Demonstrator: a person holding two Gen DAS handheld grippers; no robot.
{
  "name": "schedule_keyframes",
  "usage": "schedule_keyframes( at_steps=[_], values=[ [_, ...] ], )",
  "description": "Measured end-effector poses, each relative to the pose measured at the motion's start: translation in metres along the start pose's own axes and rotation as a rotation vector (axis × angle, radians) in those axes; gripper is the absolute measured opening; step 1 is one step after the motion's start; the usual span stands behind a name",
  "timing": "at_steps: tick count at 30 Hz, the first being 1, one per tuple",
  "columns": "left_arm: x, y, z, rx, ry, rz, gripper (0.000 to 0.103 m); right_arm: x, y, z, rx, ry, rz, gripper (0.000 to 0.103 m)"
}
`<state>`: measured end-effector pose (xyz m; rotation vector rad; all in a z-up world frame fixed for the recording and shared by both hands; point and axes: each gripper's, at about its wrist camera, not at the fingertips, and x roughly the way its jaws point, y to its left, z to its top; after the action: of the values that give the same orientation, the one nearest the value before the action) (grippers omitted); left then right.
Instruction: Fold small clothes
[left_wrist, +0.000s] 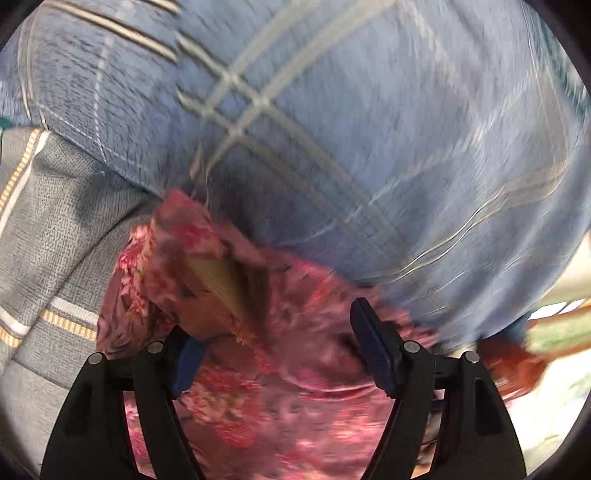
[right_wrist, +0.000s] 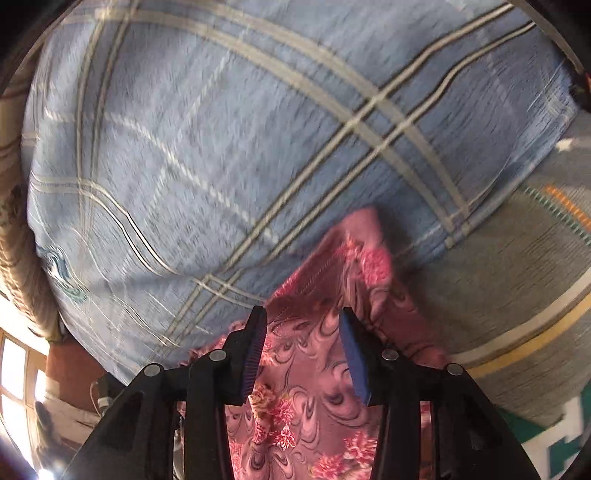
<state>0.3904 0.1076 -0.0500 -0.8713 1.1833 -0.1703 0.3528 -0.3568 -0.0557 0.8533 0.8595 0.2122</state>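
Note:
A pink floral garment (left_wrist: 288, 387) lies crumpled on the blue plaid sheet (left_wrist: 369, 129), with one corner folded over and a tan inner patch (left_wrist: 225, 280) showing. My left gripper (left_wrist: 280, 347) hangs over it with its jaws wide apart. The cloth's folded edge hides part of its left pad, and neither pad presses on the cloth. In the right wrist view the same garment (right_wrist: 306, 398) runs up to a pointed corner (right_wrist: 369, 236). My right gripper (right_wrist: 304, 350) is open just above it, with the cloth showing in the gap between its fingers.
The blue plaid sheet (right_wrist: 221, 147) fills the far half of both views. A grey blanket with yellow and white stripes lies at the left (left_wrist: 48, 236) and at the right (right_wrist: 517, 295). A bright window (right_wrist: 14, 373) is at the lower left, and green-and-white cloth (right_wrist: 546, 435) at the lower right.

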Motion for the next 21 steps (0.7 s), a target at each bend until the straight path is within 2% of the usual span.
schedule_keyframes(
  at_steps=[2, 6, 8, 12, 14, 16, 17, 21],
  values=[
    [-0.026, 0.007, -0.005, 0.018, -0.032, -0.044, 0.074, -0.016, -0.004, 0.002, -0.022, -0.005, -0.006, 0.043],
    [-0.068, 0.032, -0.042, 0.086, -0.024, 0.020, 0.074, -0.052, -0.014, -0.014, -0.055, 0.051, 0.031, 0.045],
    [-0.084, 0.050, -0.067, 0.085, 0.000, 0.025, 0.074, -0.075, -0.020, -0.037, -0.059, 0.087, 0.089, 0.048],
    [-0.108, 0.089, -0.116, 0.028, 0.039, -0.026, 0.074, -0.114, -0.034, -0.090, -0.052, 0.128, 0.160, 0.055],
    [-0.117, 0.089, -0.144, 0.007, 0.047, -0.072, 0.074, -0.128, -0.045, -0.111, -0.015, 0.136, 0.191, 0.060],
    [-0.119, 0.095, -0.166, -0.018, 0.065, -0.124, 0.075, -0.131, -0.051, -0.130, 0.019, 0.152, 0.189, 0.060],
    [-0.112, 0.090, -0.166, -0.025, 0.076, -0.144, 0.075, -0.131, -0.055, -0.137, 0.030, 0.162, 0.179, 0.060],
    [-0.093, 0.088, -0.182, -0.053, 0.123, -0.147, 0.080, -0.122, -0.073, -0.150, 0.131, 0.166, 0.168, 0.059]
  ],
)
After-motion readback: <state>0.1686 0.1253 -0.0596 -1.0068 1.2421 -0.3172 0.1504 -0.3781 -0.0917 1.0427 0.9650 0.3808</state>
